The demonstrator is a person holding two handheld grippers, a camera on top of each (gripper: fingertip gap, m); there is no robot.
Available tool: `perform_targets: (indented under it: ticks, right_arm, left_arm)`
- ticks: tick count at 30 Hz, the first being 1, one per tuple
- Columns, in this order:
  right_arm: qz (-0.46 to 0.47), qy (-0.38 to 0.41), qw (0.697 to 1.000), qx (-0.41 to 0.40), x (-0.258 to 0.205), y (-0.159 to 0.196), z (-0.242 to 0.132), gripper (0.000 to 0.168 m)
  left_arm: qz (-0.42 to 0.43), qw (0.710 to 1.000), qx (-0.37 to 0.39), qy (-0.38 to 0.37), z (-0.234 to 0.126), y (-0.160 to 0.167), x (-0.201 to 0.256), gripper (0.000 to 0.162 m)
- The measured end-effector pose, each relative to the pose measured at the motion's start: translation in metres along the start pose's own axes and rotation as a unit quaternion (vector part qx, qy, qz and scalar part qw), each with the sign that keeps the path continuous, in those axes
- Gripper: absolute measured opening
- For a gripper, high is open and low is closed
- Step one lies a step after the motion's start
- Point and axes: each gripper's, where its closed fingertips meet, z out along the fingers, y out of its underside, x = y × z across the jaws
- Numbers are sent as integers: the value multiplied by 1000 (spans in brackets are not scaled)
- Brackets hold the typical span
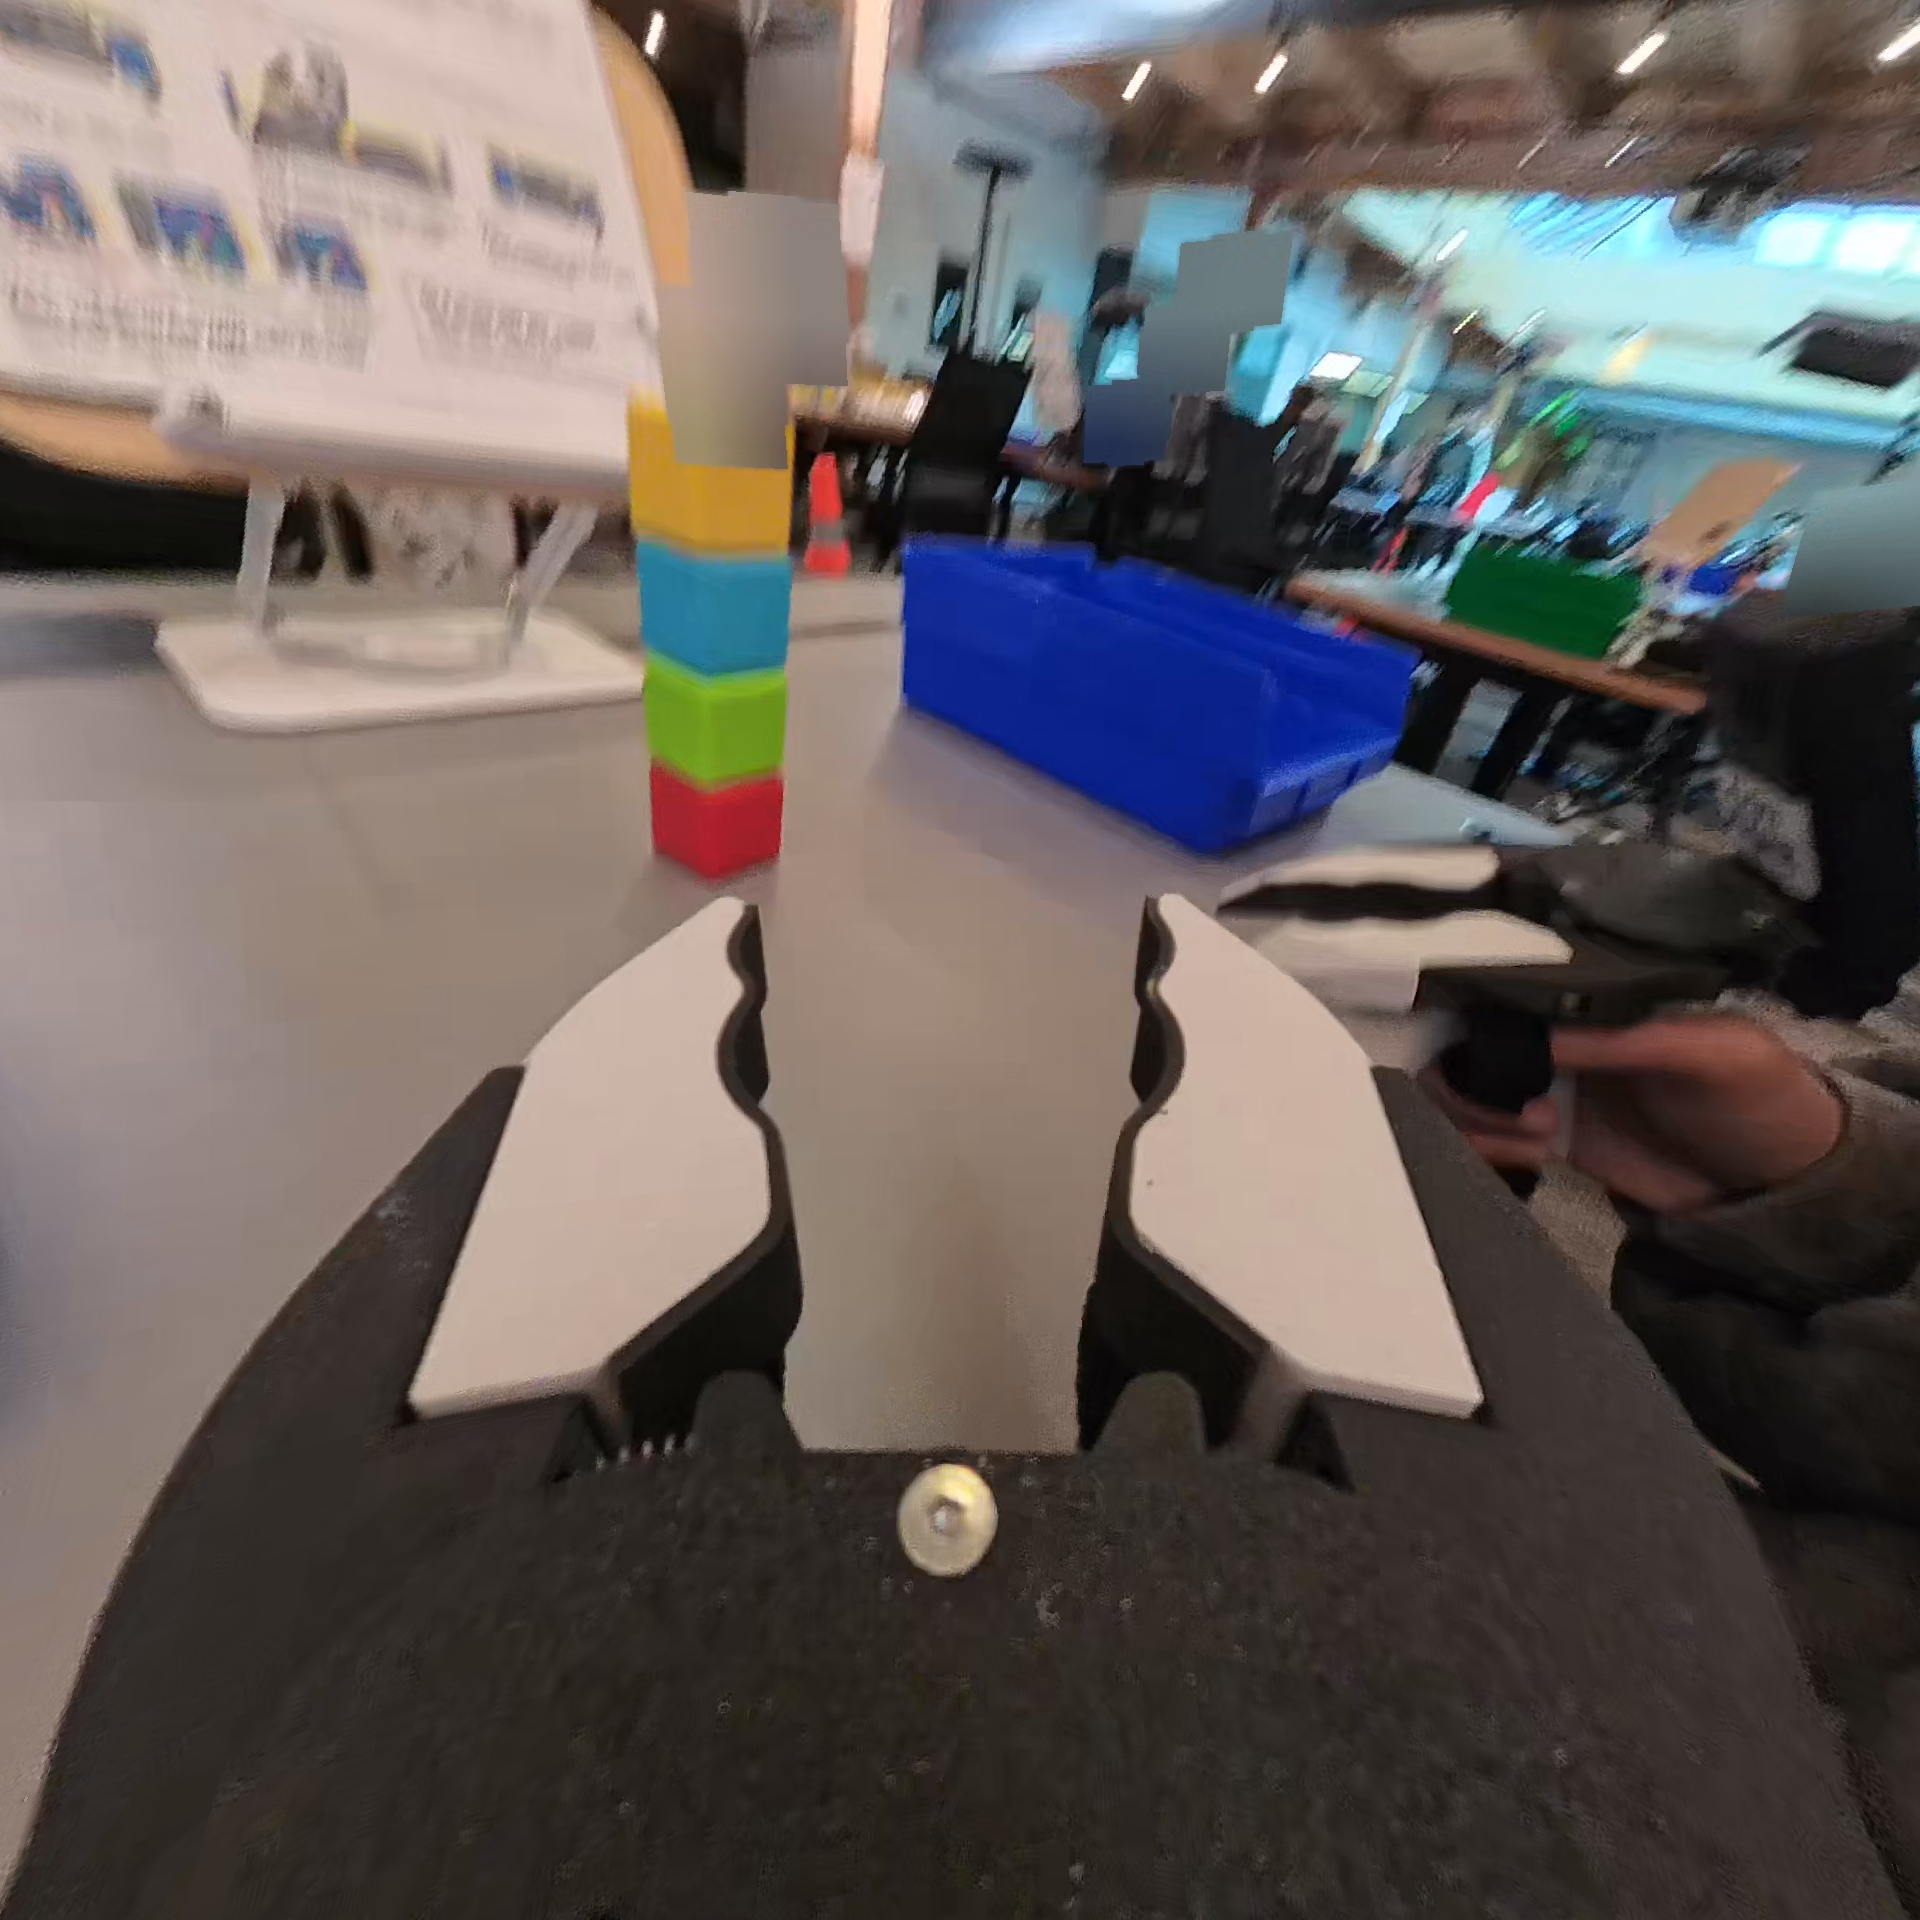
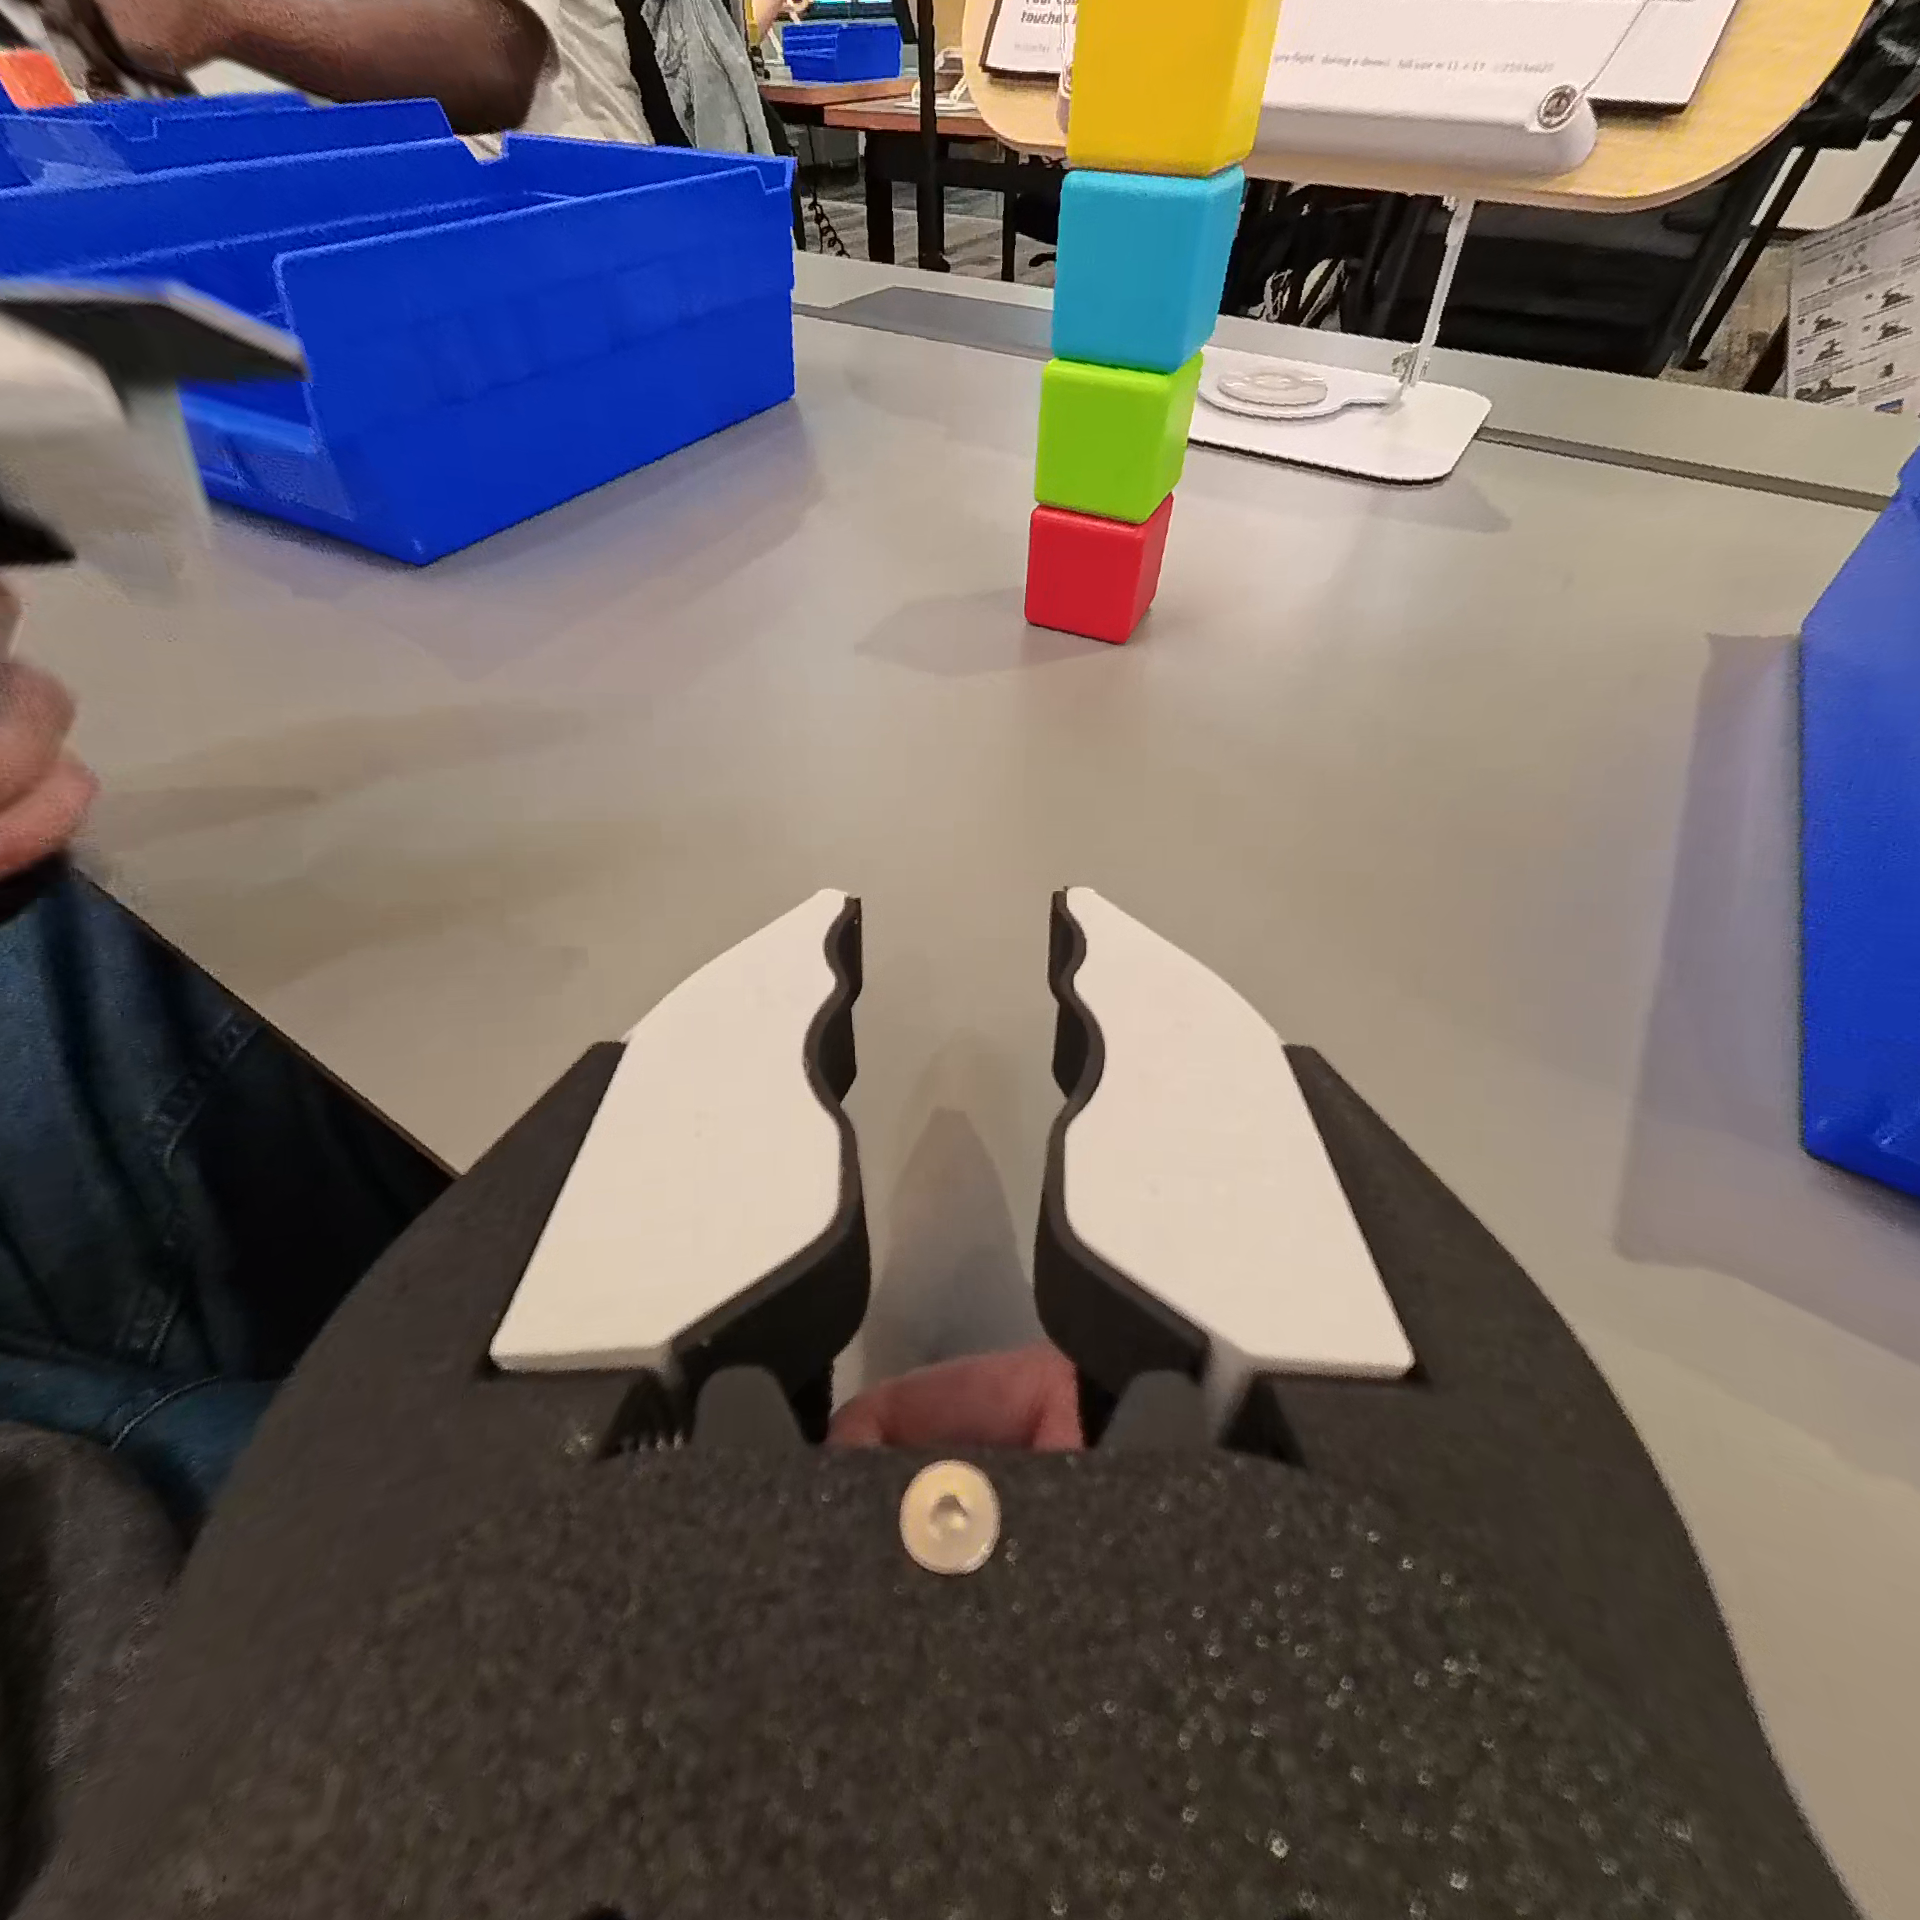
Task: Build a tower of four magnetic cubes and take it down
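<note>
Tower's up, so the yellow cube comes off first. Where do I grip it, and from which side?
Likely best: take the yellow cube by two opposite flat side faces, coming in level from the front at its height. It sits topmost, above the blue cube, so nothing blocks its sides. The right gripper is open and roughly lined up, though low. Lift straight up; the stack is narrow.

The yellow cube (image 2: 1169, 88) at the top of the stack is cut off by the upper edge in the right wrist view; in the left wrist view its upper part lies under a mosaic patch. The left wrist view is blurred throughout, so the printed board (image 1: 312, 208) and the background cannot be made out. A blue bin (image 2: 1865, 883) is cut off at the right edge. The left gripper (image 2: 94, 416) shows only as a blurred fragment at the left edge.
</note>
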Motion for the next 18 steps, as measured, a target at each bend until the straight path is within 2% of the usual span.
perform_targets:
  ticks: [3,5,7,9,12,15,18]
  right_arm:
    - [3,-2,1000,2,0,-1,-1,34]
    - [6,-6,1000,4,-1,-2,-1,34]
    - [5,-7,1000,4,-1,-2,-2,34]
    - [4,-10,1000,5,-2,-2,-2,34]
    - [4,-12,1000,7,-2,-3,-3,34]
    - [7,-14,1000,8,-2,-3,-3,34]
    - [6,-18,1000,6,-3,-3,-3,34]
  left_arm:
    - [19,994,72,85,29,-37,-2,71]
    - [31,990,63,122,60,-47,-14,71]
    - [59,987,26,148,97,-45,-33,75]
    - [79,985,-20,154,135,-33,-61,70]
    - [50,984,-37,166,177,-27,-95,68]
    - [49,975,-52,209,201,-22,-100,79]
    - [86,967,-60,231,216,-18,-96,81]
